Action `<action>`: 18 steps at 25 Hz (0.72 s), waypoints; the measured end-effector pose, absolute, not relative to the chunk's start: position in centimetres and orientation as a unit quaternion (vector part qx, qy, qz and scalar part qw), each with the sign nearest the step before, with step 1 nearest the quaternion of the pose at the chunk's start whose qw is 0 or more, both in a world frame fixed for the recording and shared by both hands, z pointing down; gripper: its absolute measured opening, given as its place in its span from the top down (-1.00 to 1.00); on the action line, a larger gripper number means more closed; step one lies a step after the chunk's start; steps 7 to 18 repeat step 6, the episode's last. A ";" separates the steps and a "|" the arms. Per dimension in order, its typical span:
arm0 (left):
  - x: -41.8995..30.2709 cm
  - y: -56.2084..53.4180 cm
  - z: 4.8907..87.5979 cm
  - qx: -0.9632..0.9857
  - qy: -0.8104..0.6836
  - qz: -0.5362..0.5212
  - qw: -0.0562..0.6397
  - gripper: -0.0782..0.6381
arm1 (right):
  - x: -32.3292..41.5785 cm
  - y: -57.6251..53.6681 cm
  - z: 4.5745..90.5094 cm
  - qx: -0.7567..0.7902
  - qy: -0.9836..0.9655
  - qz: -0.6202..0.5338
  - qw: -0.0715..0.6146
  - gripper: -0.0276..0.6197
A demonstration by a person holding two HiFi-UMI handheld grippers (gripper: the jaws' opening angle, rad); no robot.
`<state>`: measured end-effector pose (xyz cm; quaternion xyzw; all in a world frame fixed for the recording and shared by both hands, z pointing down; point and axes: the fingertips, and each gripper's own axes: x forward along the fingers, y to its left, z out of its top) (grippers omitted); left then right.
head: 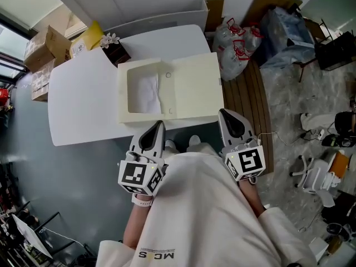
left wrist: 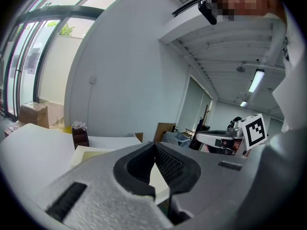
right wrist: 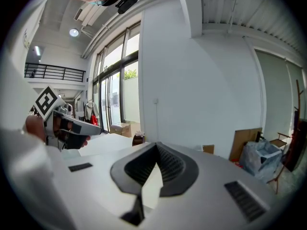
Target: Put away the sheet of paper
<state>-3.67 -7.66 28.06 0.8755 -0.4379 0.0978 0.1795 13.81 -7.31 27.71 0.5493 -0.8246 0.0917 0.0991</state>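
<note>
A white sheet of paper (head: 148, 94) lies crumpled inside an open cream box (head: 123, 102) on the white table (head: 78, 104). The box's lid (head: 194, 88) is folded flat to the right. My left gripper (head: 160, 124) hovers at the table's front edge, just short of the box, shut with nothing between its jaws. Off the box's front right corner my right gripper (head: 222, 113) is also shut and empty. In the left gripper view the jaw tips of the left gripper (left wrist: 154, 145) meet. Those of the right gripper (right wrist: 156, 146) meet too in the right gripper view.
A small dark pot with white flowers (head: 114, 48) stands behind the box. Cardboard boxes (head: 43, 52) sit past the table's left end. Plastic bags (head: 236, 46) and a slatted wooden bench (head: 247, 102) are to the right. The person's white sleeve fills the lower view.
</note>
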 end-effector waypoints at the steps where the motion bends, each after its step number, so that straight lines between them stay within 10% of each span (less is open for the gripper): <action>1: -3.6 -7.6 28.1 0.875 -0.439 0.098 0.179 0.72 | 13.8 -7.3 27.7 0.548 -0.826 0.090 0.100 0.87; 18: -3.4 -8.1 27.9 0.874 -0.443 0.094 0.175 0.72 | 14.1 -7.4 27.8 0.546 -0.828 0.086 0.099 0.87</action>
